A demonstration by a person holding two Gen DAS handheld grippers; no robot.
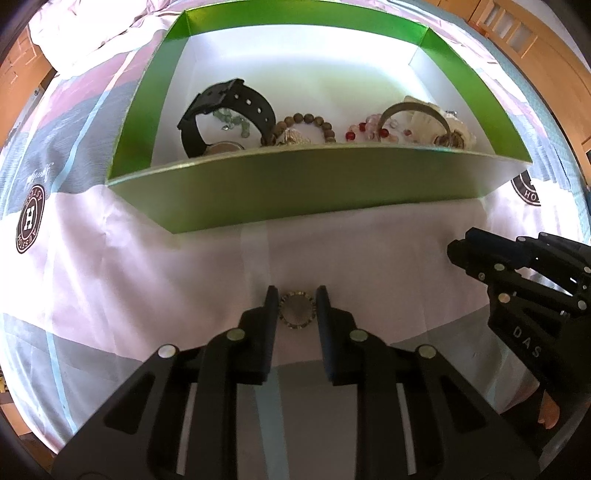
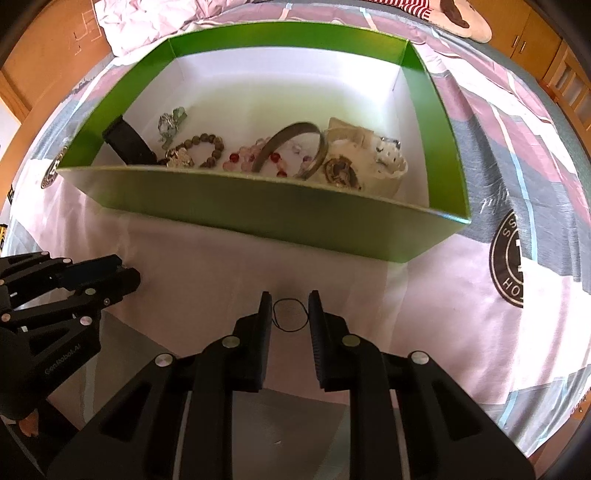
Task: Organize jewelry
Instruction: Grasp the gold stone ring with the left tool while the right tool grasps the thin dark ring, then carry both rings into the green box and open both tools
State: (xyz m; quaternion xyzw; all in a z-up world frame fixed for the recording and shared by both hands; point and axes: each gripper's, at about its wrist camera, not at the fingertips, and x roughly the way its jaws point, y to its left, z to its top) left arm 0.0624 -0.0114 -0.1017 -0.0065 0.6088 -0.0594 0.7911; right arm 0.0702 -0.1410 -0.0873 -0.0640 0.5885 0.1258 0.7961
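A green box [image 1: 295,184] [image 2: 258,206] with a white floor stands on the bed and holds jewelry: a black watch [image 1: 225,114], a wooden bead bracelet [image 1: 306,123], a pink and red bead bracelet [image 2: 258,157] and a metal bangle [image 2: 291,147]. My left gripper [image 1: 296,306] is open, with a round beaded ring [image 1: 296,308] lying on the sheet between its fingertips. My right gripper [image 2: 290,310] is open, with a thin black loop [image 2: 290,310] on the sheet between its fingertips. Each gripper shows at the edge of the other's view, the left [image 2: 110,275] and the right [image 1: 465,251].
The bed sheet [image 1: 147,258] is pink and grey with round logo prints [image 2: 511,258]. A rumpled blanket [image 2: 147,22] lies behind the box. Wooden furniture [image 1: 517,29] stands beyond the bed. A plush toy [image 2: 458,18] lies at the far right.
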